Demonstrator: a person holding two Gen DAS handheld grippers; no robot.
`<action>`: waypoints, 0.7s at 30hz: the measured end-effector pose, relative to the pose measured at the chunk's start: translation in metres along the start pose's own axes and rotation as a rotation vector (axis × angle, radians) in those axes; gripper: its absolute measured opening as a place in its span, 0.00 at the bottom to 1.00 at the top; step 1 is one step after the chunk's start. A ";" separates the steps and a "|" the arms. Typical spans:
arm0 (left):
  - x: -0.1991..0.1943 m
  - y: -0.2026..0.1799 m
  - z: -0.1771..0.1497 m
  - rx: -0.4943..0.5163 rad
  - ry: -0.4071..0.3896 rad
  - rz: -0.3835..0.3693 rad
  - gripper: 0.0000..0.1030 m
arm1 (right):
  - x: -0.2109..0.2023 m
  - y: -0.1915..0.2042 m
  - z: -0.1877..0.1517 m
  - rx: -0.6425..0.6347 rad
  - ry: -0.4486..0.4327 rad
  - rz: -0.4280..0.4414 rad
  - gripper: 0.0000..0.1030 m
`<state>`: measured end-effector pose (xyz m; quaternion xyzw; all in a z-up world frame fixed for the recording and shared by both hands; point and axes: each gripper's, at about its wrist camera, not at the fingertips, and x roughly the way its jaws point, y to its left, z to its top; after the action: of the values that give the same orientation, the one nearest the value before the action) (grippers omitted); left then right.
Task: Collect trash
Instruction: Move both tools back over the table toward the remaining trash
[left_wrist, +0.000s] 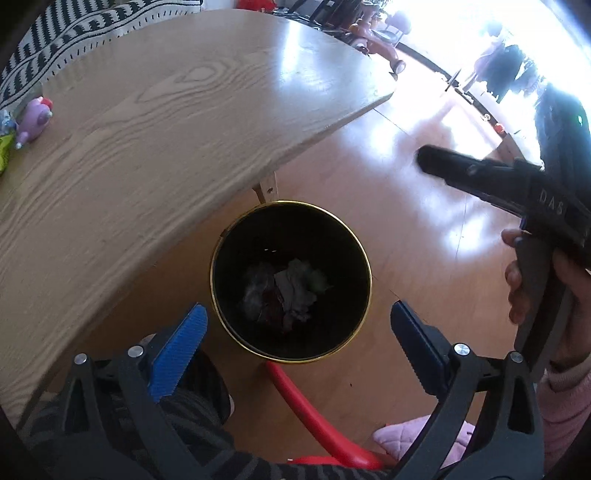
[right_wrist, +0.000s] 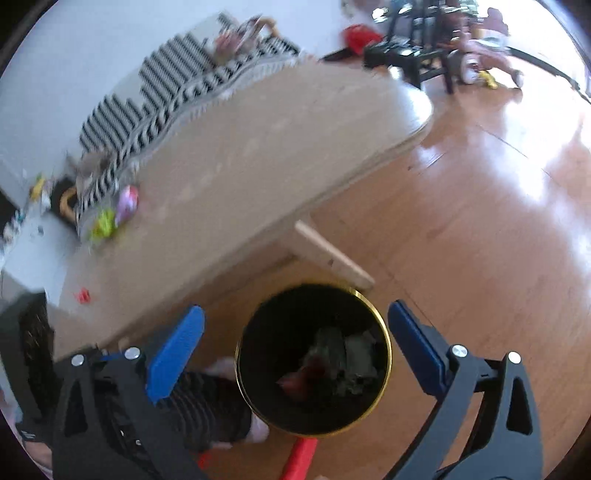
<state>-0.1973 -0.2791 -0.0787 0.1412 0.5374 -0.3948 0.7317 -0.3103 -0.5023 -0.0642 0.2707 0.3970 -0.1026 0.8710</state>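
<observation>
Left gripper (left_wrist: 299, 347) and right gripper (right_wrist: 295, 347) both hang over the black bin (left_wrist: 364, 258) with the gold rim, jaws spread wide, nothing between the blue pads (left_wrist: 177, 354) on either side. The bin stands on the wood floor (left_wrist: 406, 206) just off the edge of the table (left_wrist: 147, 129), beside a table leg (right_wrist: 332, 258). Crumpled trash (left_wrist: 284, 291) lies at the bottom of it: pale paper, something dark red, a greenish scrap. So the collected pieces sit directly below and between the open fingers of each tool, well down inside the bin, touched by neither. A few small coloured items remain at the far end of the tabletop, among them a purple toy (left_wrist: 33, 120) and a yellow-green scrap (right_wrist: 104, 221); whether these count as trash I cannot tell. Risks, as I judge them: the two tools are close together over one narrow opening, so a careless withdrawal could knock one against the other or clip the rim and tip the bin. The right-hand view is smeared, which suggests hasty movement.
</observation>
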 end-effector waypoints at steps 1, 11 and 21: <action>-0.006 0.004 0.001 -0.005 -0.018 0.012 0.94 | -0.005 -0.001 0.000 -0.010 -0.030 -0.019 0.94; -0.117 0.129 -0.019 -0.279 -0.312 0.212 0.94 | 0.023 0.058 0.011 -0.152 -0.051 0.038 0.94; -0.130 0.251 -0.078 -0.522 -0.298 0.397 0.94 | 0.100 0.198 0.034 -0.379 0.023 0.094 0.94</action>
<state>-0.0807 -0.0119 -0.0467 -0.0077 0.4697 -0.1105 0.8758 -0.1444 -0.3527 -0.0429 0.1214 0.4060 0.0178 0.9056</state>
